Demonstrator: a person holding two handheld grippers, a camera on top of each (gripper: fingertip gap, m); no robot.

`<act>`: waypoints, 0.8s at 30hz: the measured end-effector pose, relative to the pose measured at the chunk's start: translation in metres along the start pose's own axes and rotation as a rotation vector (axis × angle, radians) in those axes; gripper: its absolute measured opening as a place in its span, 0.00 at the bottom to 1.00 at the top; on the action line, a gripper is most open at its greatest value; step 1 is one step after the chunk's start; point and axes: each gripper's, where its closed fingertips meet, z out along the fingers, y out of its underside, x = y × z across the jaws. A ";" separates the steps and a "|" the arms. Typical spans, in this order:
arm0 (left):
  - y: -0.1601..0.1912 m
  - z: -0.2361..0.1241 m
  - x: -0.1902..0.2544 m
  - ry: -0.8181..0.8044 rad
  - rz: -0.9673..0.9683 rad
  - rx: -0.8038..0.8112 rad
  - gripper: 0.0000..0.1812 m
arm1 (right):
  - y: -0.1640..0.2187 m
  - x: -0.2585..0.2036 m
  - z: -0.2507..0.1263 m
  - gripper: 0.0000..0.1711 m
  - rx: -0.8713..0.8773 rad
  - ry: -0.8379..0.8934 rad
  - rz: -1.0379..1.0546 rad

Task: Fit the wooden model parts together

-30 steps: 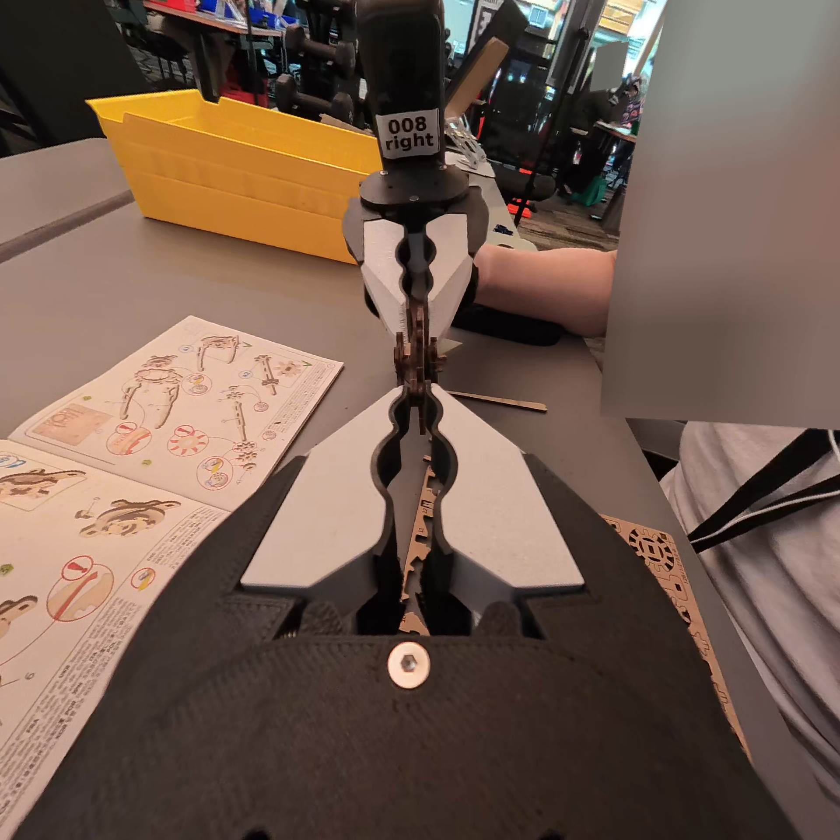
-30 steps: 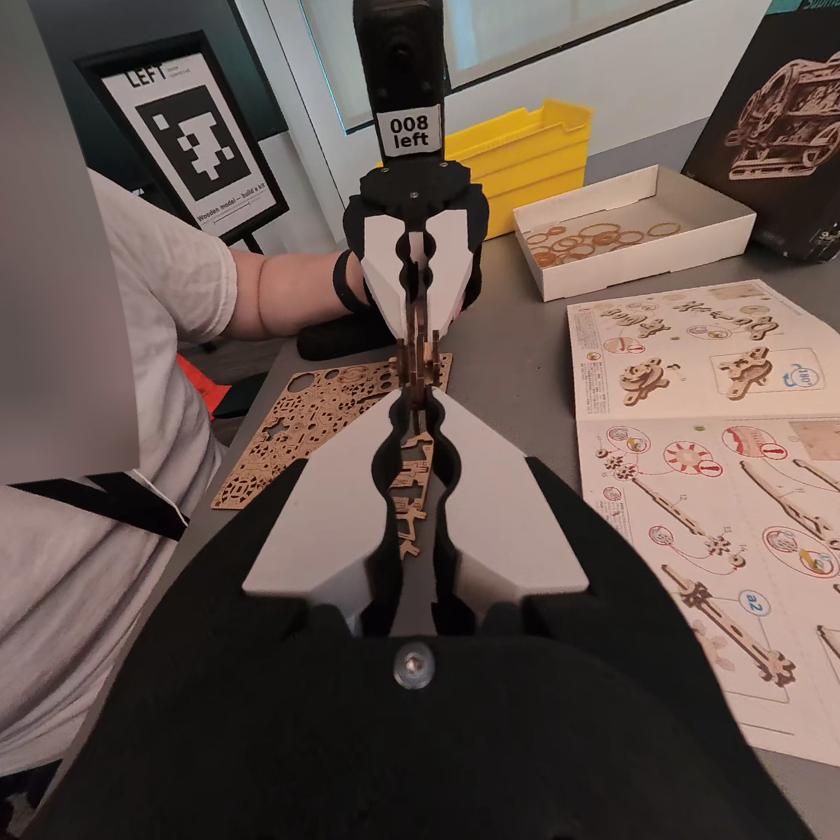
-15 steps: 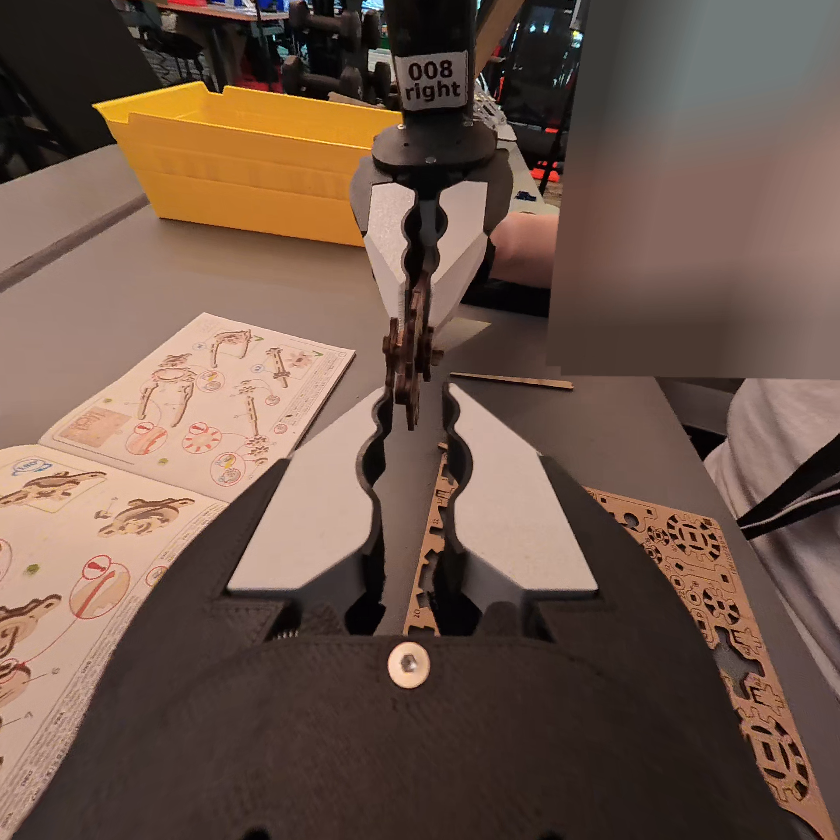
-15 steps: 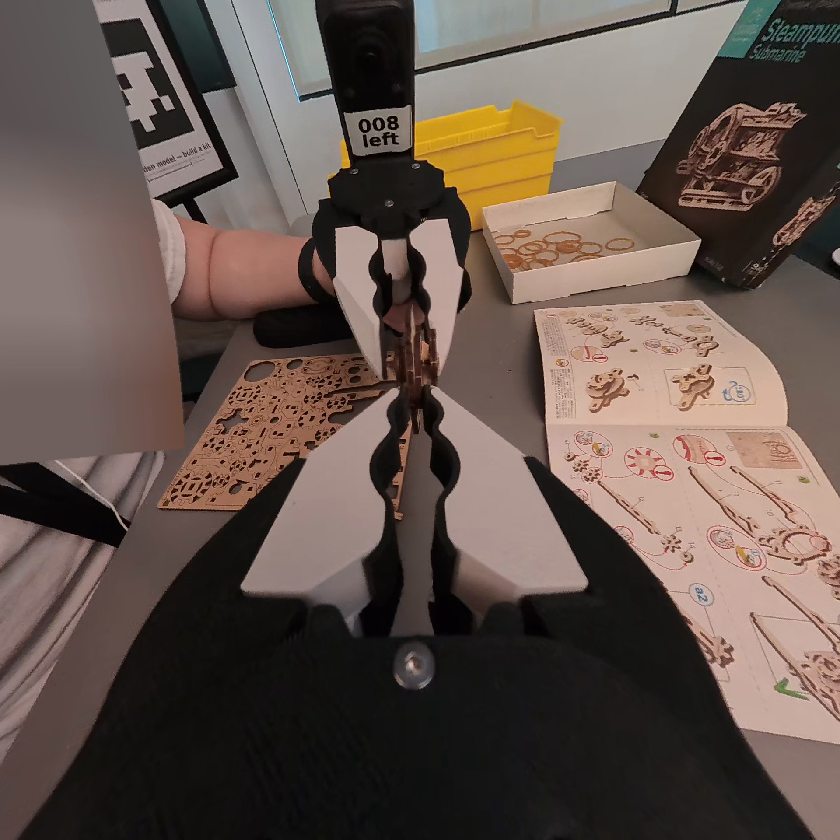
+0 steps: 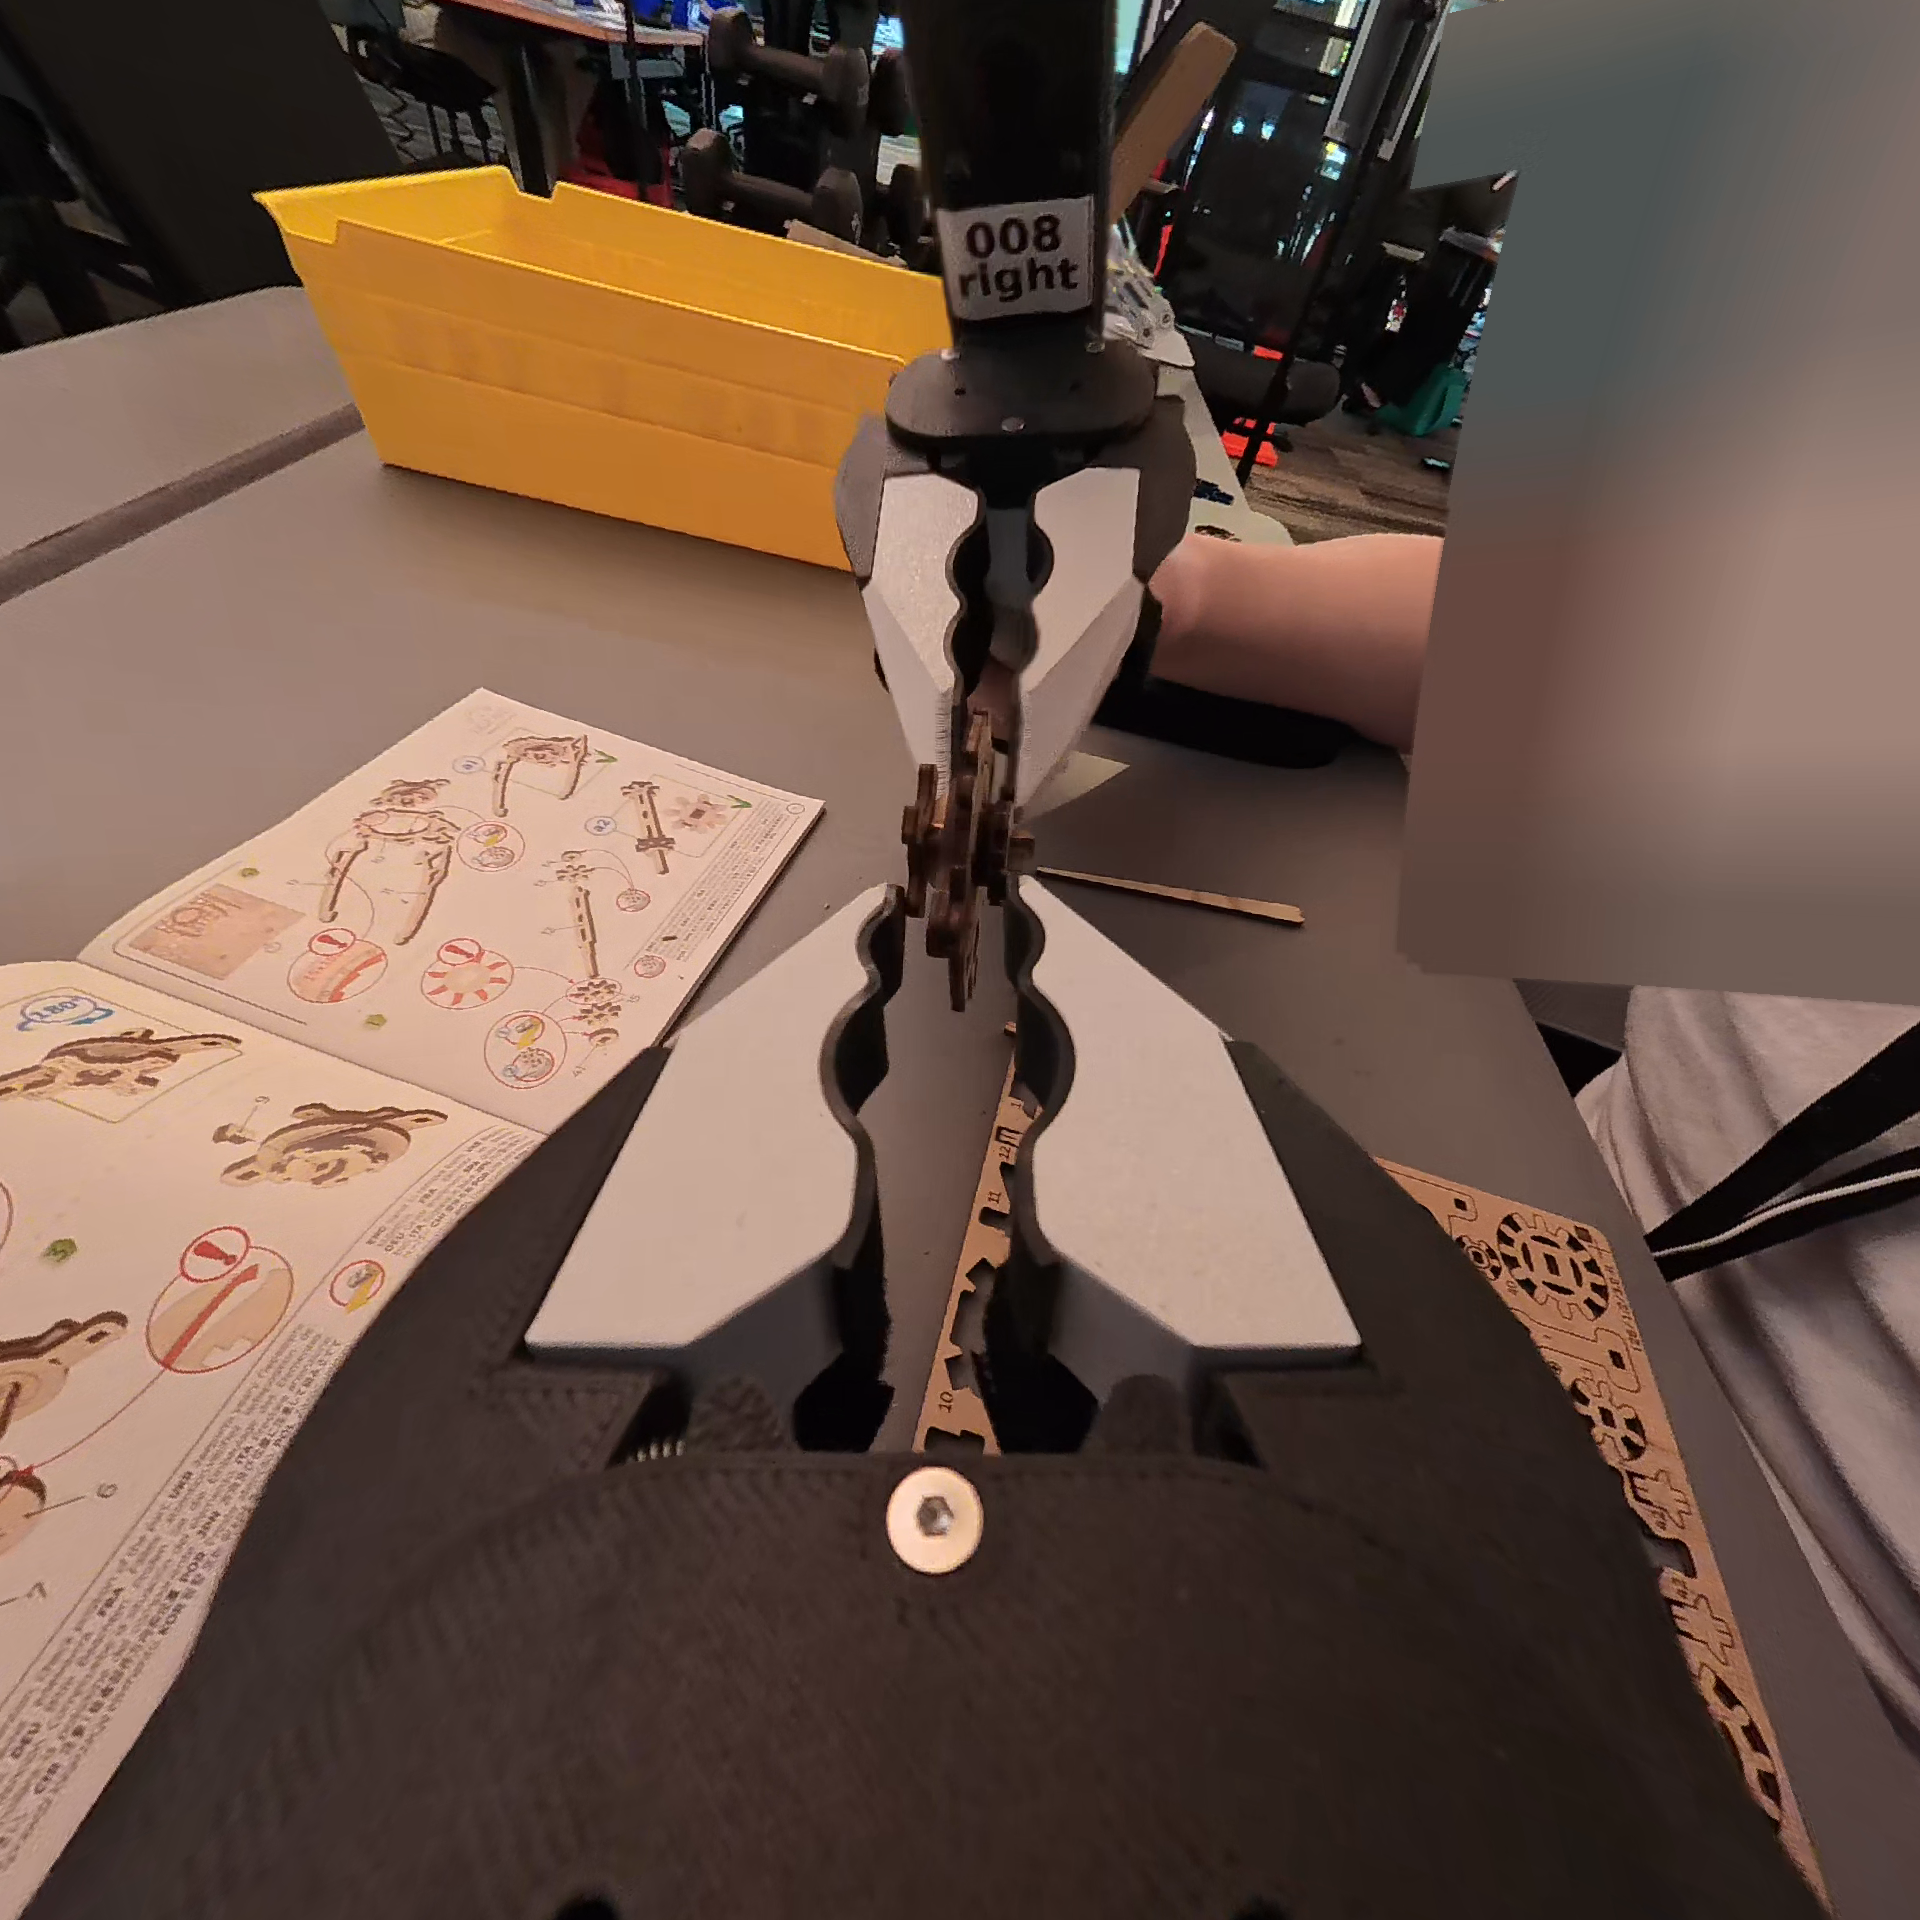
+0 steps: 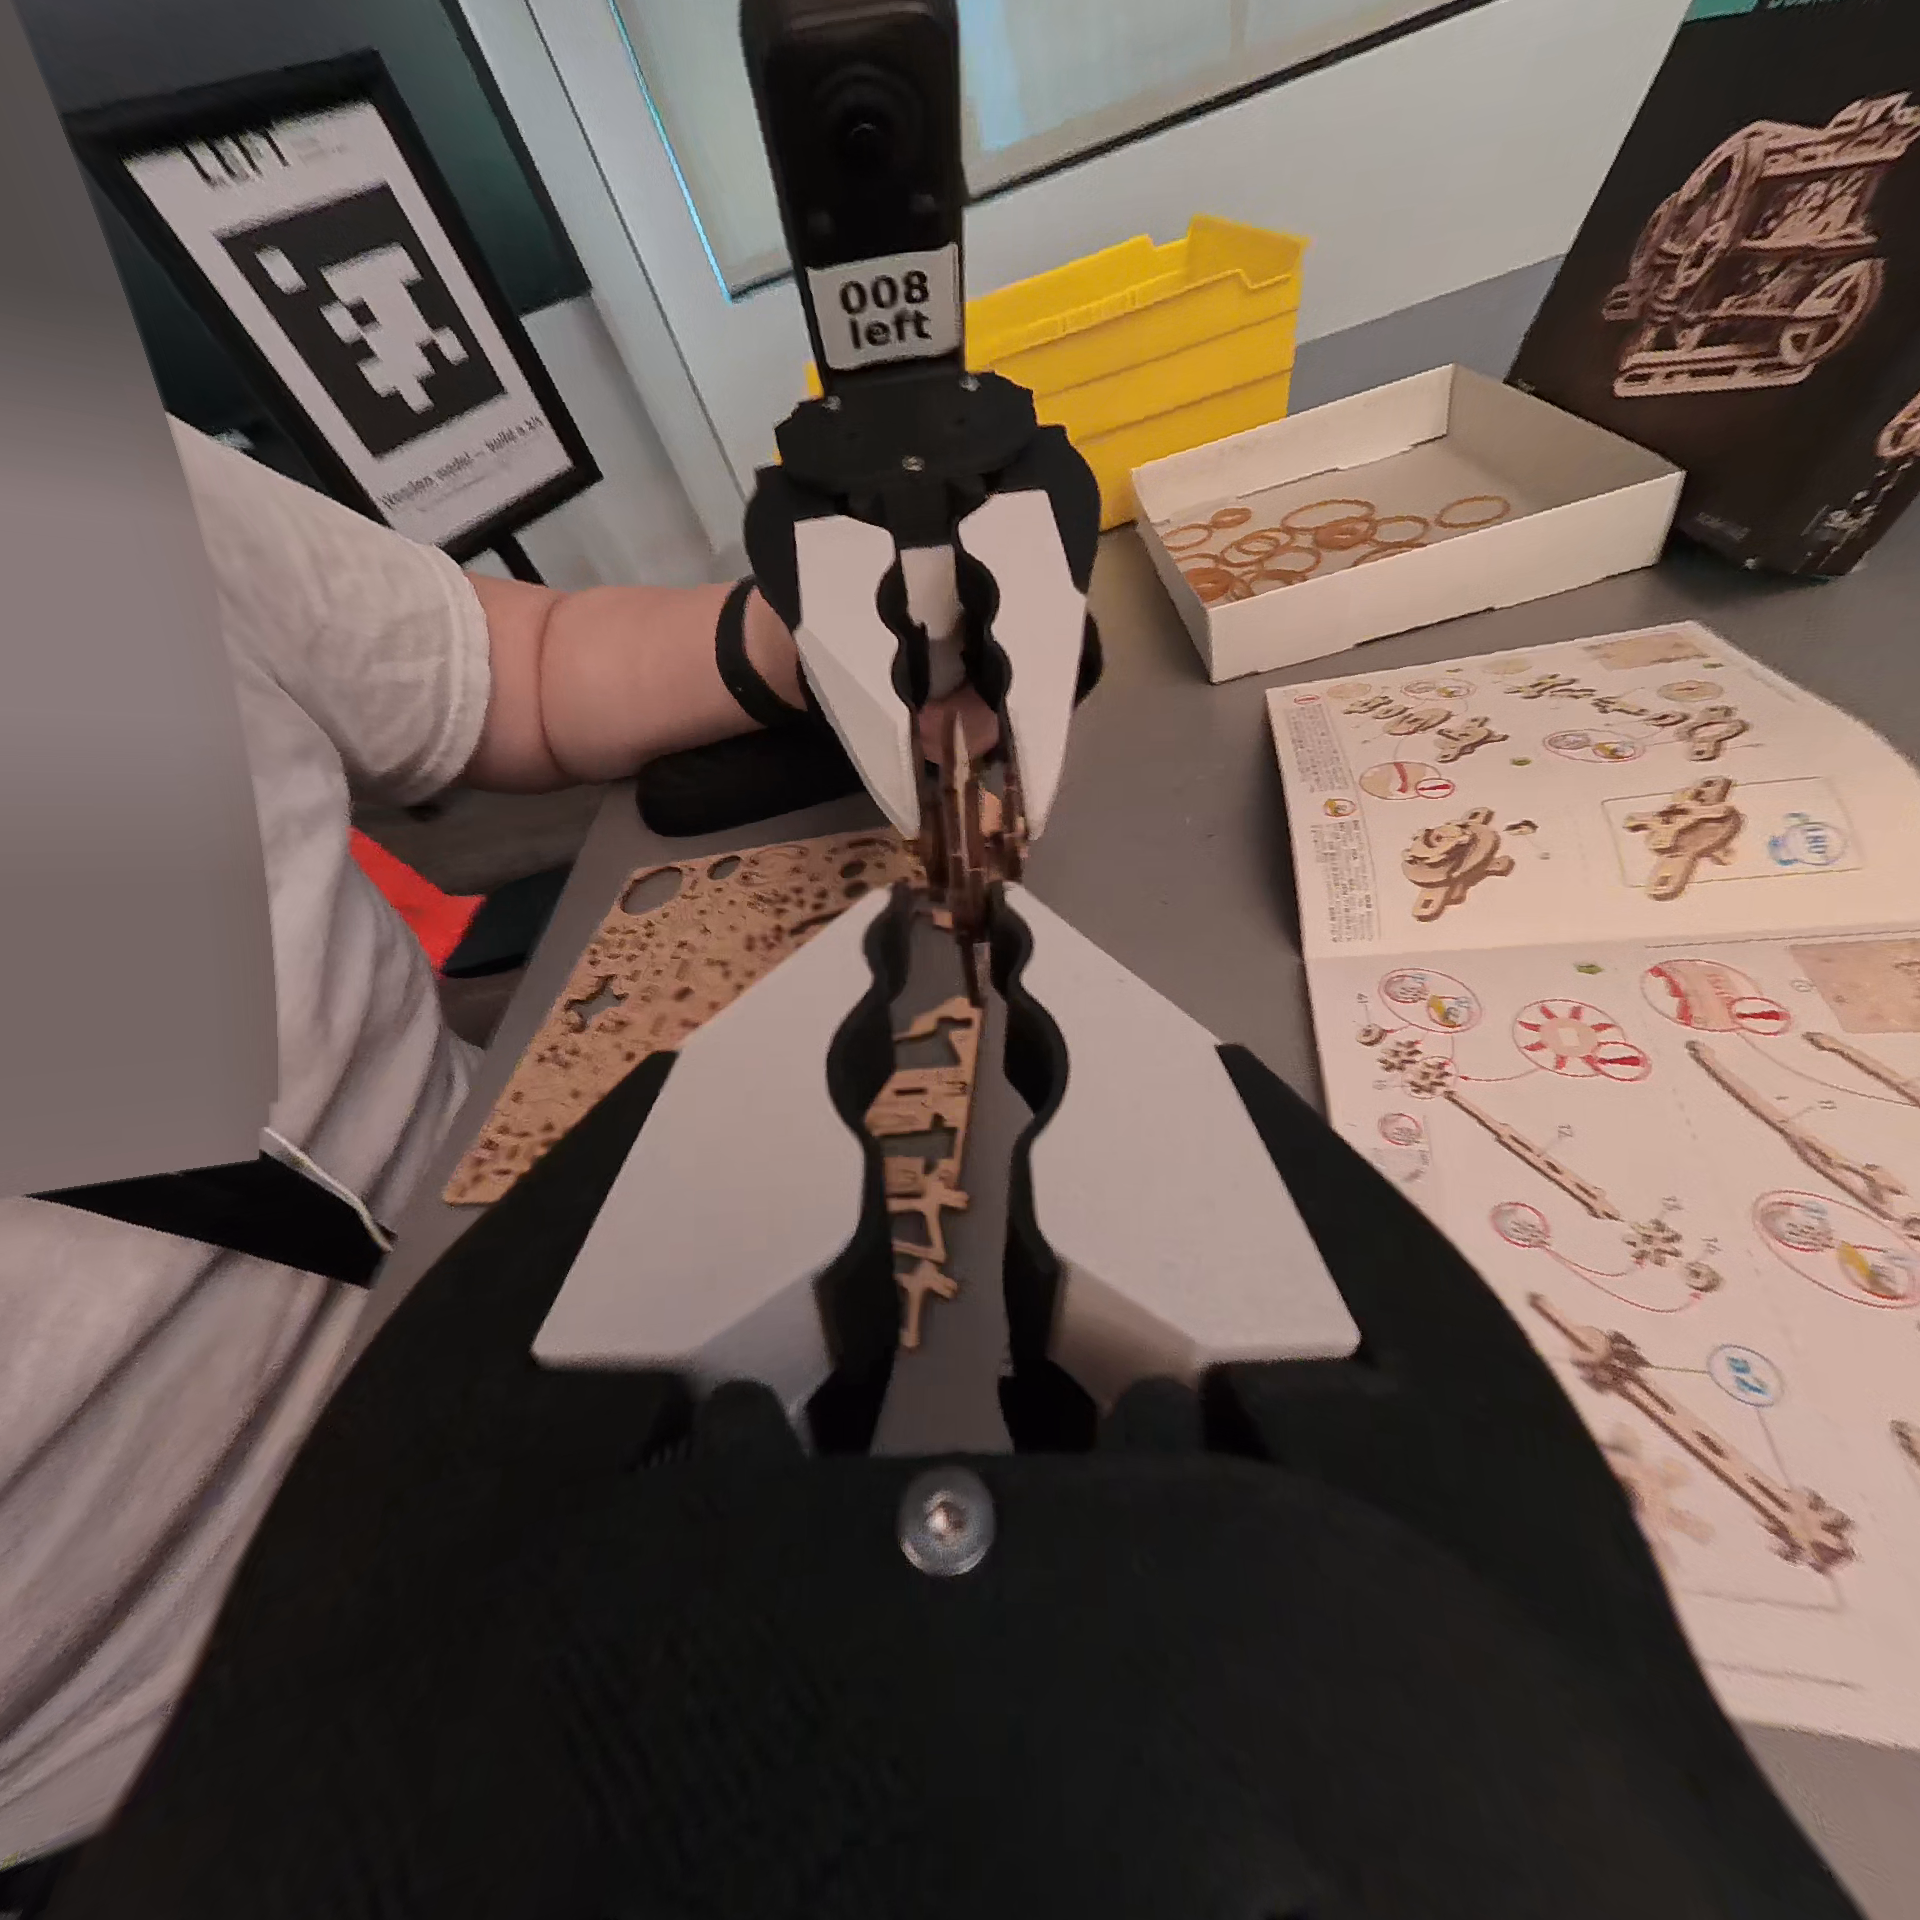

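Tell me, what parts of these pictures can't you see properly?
- Left wrist view: the wooden gear piece is edge-on, and the right gripper covers its top.
- Left wrist view: the left gripper body hides much of the wooden parts sheet.
- Right wrist view: the instruction booklet is cut off at the right edge and blurred.

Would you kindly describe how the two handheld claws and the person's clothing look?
Both the left claw and the right claw have a textured black body with one silver screw, pale grey wedge fingers lined with wavy black pads, and a black handle bearing a white label. The person wears a pale short sleeve and a black wrist strap.
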 end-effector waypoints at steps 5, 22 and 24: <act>0.002 0.001 -0.003 -0.007 -0.035 -0.009 0.09 | -0.001 0.002 0.004 0.12 0.015 0.018 0.036; 0.001 0.001 -0.002 0.073 -0.217 0.019 0.09 | 0.000 0.006 0.001 0.04 0.035 -0.044 0.199; 0.001 0.000 0.001 0.096 -0.223 0.020 0.09 | 0.001 0.004 0.000 0.03 0.027 -0.057 0.213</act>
